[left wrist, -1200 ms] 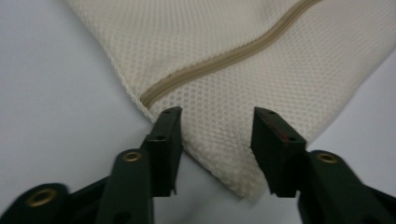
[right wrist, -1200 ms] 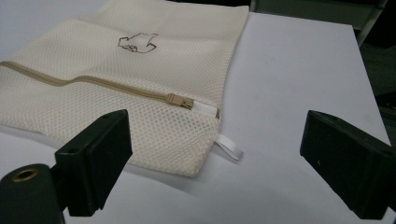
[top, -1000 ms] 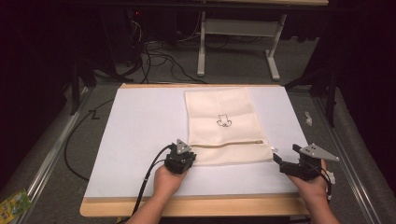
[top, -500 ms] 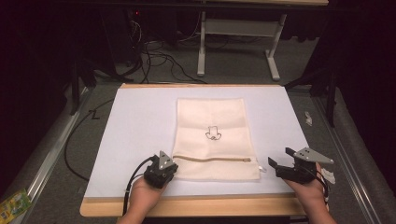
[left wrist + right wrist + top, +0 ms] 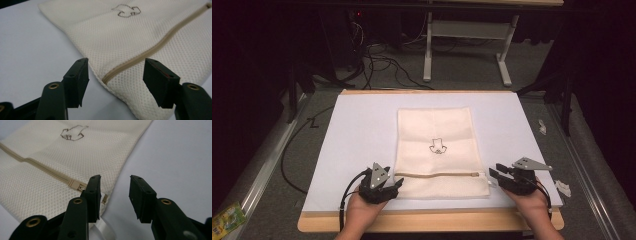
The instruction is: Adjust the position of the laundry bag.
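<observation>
A cream mesh bag (image 5: 437, 145) lies flat on the white mat (image 5: 357, 135), with a small black outline drawing (image 5: 437, 146) on it and a tan zipper (image 5: 437, 174) across its near end. My left gripper (image 5: 398, 184) sits at the bag's near left corner. It is open, and the zipper's closed end (image 5: 105, 79) and the bag's edge (image 5: 130, 42) lie between its jaws. My right gripper (image 5: 492, 175) is at the near right corner, open. The zipper pull (image 5: 81, 187) lies just left of its left jaw, over the bag (image 5: 57, 165). A white label (image 5: 102, 227) shows under that jaw.
The mat covers a wooden table (image 5: 432, 222) whose bare edge runs along the front. Small white bits (image 5: 563, 188) lie on the grey floor at the right. A green packet (image 5: 227, 220) lies at the bottom left. Cables (image 5: 372, 60) and a white table frame (image 5: 467, 45) stand behind.
The bag has slid toward the near edge and a little left, along with my left gripper at its corner. My right gripper has drawn back slightly. Little has changed in the last half second.
</observation>
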{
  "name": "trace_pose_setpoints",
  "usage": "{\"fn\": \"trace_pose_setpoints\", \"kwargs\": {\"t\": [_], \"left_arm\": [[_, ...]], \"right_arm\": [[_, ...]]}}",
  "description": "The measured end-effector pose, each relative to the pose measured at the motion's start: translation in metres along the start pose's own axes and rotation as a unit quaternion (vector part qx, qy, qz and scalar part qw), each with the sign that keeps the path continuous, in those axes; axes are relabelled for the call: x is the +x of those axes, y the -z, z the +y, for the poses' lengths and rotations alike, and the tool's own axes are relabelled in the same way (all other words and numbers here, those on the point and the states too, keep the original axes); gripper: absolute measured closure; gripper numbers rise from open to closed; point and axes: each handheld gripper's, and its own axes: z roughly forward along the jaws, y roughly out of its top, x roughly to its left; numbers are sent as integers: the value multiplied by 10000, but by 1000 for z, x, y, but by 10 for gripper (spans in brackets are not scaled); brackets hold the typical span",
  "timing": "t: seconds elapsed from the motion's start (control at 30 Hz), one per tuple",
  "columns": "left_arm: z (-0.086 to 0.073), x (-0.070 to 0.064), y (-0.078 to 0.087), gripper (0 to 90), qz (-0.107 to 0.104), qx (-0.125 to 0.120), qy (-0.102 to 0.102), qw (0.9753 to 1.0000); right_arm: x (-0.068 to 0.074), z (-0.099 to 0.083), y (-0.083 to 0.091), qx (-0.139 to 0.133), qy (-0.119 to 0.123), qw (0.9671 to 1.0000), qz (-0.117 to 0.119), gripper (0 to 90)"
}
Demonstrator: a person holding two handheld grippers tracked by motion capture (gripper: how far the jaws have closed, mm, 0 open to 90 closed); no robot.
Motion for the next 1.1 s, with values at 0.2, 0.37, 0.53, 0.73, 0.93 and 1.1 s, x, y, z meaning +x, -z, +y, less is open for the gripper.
{"fn": "trace_pose_setpoints", "kwargs": {"t": [0.2, 0.37, 0.53, 0.73, 0.93, 1.1], "left_arm": [[0, 8, 1, 334, -124, -218, 402, 9989], [-1, 8, 2, 336, -204, -199, 444, 9986], [1, 10, 1, 336, -154, -251, 532, 9981], [1, 11, 3, 337, -133, -273, 486, 9984], [1, 12, 4, 357, -137, -276, 434, 9986], [3, 12, 3, 349, -169, -328, 460, 9983]], "right_arm": [[16, 2, -16, 387, 66, 9991, -158, 671], [19, 1, -21, 524, 47, 9981, -318, 678], [19, -1, -28, 698, -17, 9973, -218, 690], [18, -5, -28, 753, -204, 9967, -221, 620], [21, -5, -29, 782, -174, 9965, -253, 675], [23, -4, -30, 809, -51, 9965, -199, 737]]}}
